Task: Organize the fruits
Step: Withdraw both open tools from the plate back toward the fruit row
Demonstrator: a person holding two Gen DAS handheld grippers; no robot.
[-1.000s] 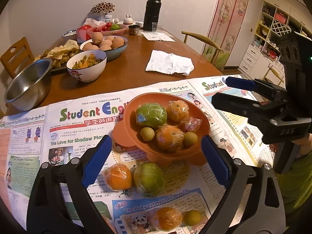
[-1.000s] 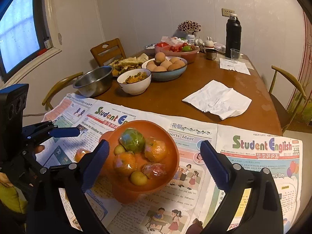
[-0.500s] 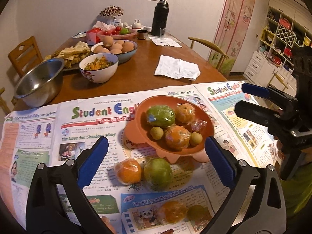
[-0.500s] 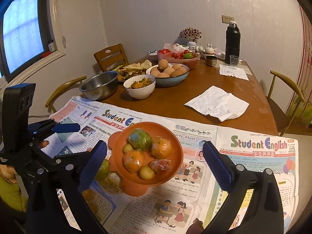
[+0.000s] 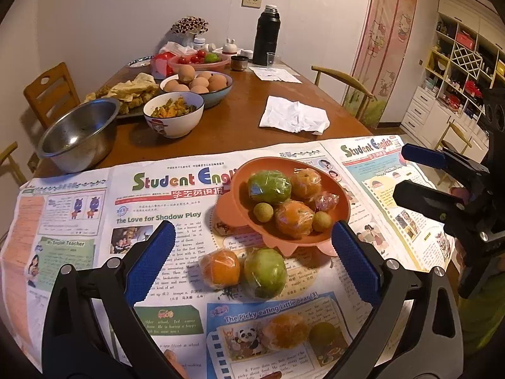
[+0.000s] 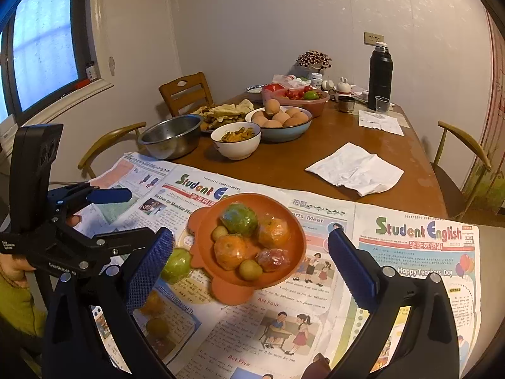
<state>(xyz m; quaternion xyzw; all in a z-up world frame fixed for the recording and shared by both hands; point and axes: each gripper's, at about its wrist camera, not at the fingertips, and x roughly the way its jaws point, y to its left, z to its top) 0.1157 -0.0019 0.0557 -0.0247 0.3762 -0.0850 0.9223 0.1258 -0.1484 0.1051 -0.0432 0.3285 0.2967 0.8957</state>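
Left wrist view shows the orange bowl (image 5: 342, 208) on the newspaper (image 5: 79, 221) near the table's front edge, holding a wrapped green fruit (image 5: 268, 186), three wrapped oranges and two small yellow-green fruits. Just in front of the bowl, on the paper, a wrapped orange (image 5: 220, 267) and a second green fruit (image 5: 265, 272) lie touching each other; nearer the camera another orange (image 5: 284, 331) and a small green fruit (image 5: 322, 333) sit side by side on the panda picture. The left gripper (image 5: 252, 265) hangs above these loose fruits with its blue pads spread wide and nothing between them pressed. The right gripper (image 6: 251, 265), seen from its own camera, likewise has its jaws wide apart, framing the bowl without touching it.

Compared with a second ago, both cameras have drawn back: the bowl and the loose fruits look smaller and farther off, more newspaper shows in front, and the left gripper's pads stand slightly wider. The fruits themselves lie as they did.

Farther back on the brown table (image 5: 233, 126) stand a steel basin (image 5: 79, 132), a white bowl of food (image 5: 173, 117), a blue bowl of eggs (image 5: 202, 83), a crumpled napkin (image 5: 295, 115) and a black flask (image 5: 266, 39)
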